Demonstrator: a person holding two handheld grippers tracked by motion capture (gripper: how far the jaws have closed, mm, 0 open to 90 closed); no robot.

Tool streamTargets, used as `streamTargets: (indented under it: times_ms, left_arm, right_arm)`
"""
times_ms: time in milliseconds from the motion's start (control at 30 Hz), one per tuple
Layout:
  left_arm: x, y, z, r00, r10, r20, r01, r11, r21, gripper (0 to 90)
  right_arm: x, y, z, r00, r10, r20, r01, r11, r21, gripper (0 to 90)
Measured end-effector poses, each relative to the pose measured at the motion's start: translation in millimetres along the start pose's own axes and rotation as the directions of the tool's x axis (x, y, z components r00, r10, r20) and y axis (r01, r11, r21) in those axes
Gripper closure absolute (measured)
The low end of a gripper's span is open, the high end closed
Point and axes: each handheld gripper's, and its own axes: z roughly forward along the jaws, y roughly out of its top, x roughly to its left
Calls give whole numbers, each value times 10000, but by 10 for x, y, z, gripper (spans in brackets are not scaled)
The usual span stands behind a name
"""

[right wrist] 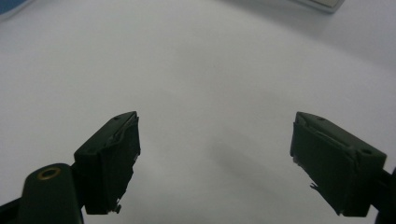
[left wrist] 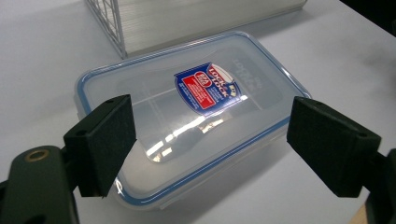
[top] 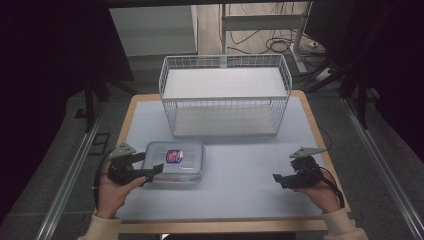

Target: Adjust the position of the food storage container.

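Note:
A clear plastic container (top: 180, 161) with a blue-rimmed lid and a red and blue label lies on the white table top (top: 240, 190), left of centre. My left gripper (top: 150, 162) is at its left end, jaws wide open. In the left gripper view the container (left wrist: 196, 93) lies lengthwise just ahead of and below the left gripper (left wrist: 210, 140). One pad hangs over a near corner and the other stands clear to the side; neither presses on it. My right gripper (top: 282, 175) rests open over bare table at the right. Nothing is between the jaws of the right gripper (right wrist: 215, 158).
A white wire basket (top: 225, 95) stands at the back middle of the table, and its corner (left wrist: 107, 18) rises just beyond the container. The wooden table edge (top: 320, 145) runs close beside the right hand. Cables and a desk frame lie on the floor behind.

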Motion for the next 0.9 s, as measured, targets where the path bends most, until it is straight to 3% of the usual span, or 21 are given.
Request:
streamTargets:
  times_ms: [233,333,533,733,767,800,900]
  left_arm:
    - [-37,-47,-40,10000,-9,2,9,10000,16,157]
    - [-43,-38,-50,9999,167,16,-167,9999,-32,161]
    - [29,-29,-80,9999,-101,75,101,9999,-59,229]
    - [89,10,-101,9997,-18,-249,17,10000,-28,484]
    - [105,12,-106,9995,-29,-316,28,10000,-41,484]
    - [151,18,-120,9986,-30,-528,35,9999,100,623]
    - [211,19,-139,9972,-77,-750,96,9996,256,787]
  right_arm:
    - [-27,-26,-3,9999,-161,-45,161,9999,-60,166]
    - [-19,-33,6,9995,-295,73,295,9996,54,167]
    - [-12,-21,-24,9991,-414,131,415,9991,-101,171]
    - [-32,-56,-41,9989,-435,182,437,9990,-93,171]
    - [-41,-71,-49,9989,-424,206,427,9990,-142,172]
    - [-50,-94,-68,9990,-349,271,353,9992,-160,172]
    - [-60,-105,-93,9988,-351,329,356,9992,-152,172]
